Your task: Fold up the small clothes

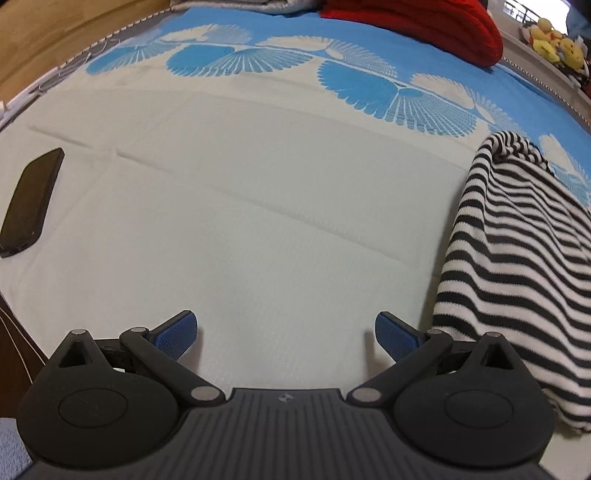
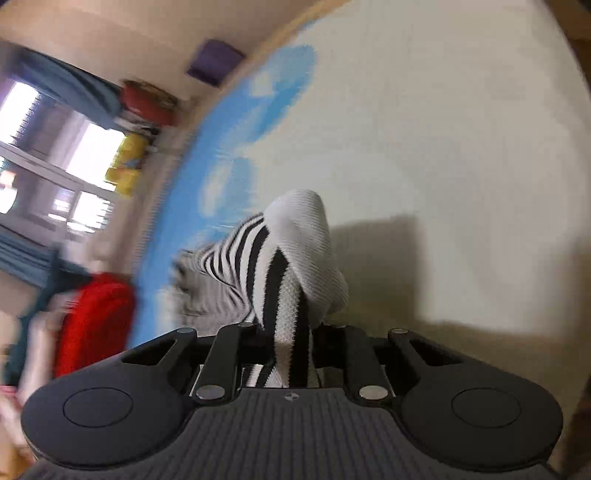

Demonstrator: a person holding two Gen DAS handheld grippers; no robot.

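Note:
A black-and-white striped knit garment (image 1: 517,258) hangs bunched at the right of the left wrist view, lifted off the white and blue bedspread (image 1: 258,203). My left gripper (image 1: 286,334) stands open just above the white part of the bedspread, its blue pads (image 1: 177,336) bare, with the garment a little to its right. In the right wrist view my right gripper (image 2: 293,339) is shut on a fold of the striped garment (image 2: 291,266), whose white-edged part bulges out ahead of the jaws. The pads themselves are hidden by the cloth.
A black phone (image 1: 31,203) lies on the bedspread at the left. A red knit item (image 1: 424,26) and grey folded cloth (image 1: 236,5) sit at the far end of the bed. Soft toys (image 1: 554,40) and a window (image 2: 44,155) are beyond the bed edge.

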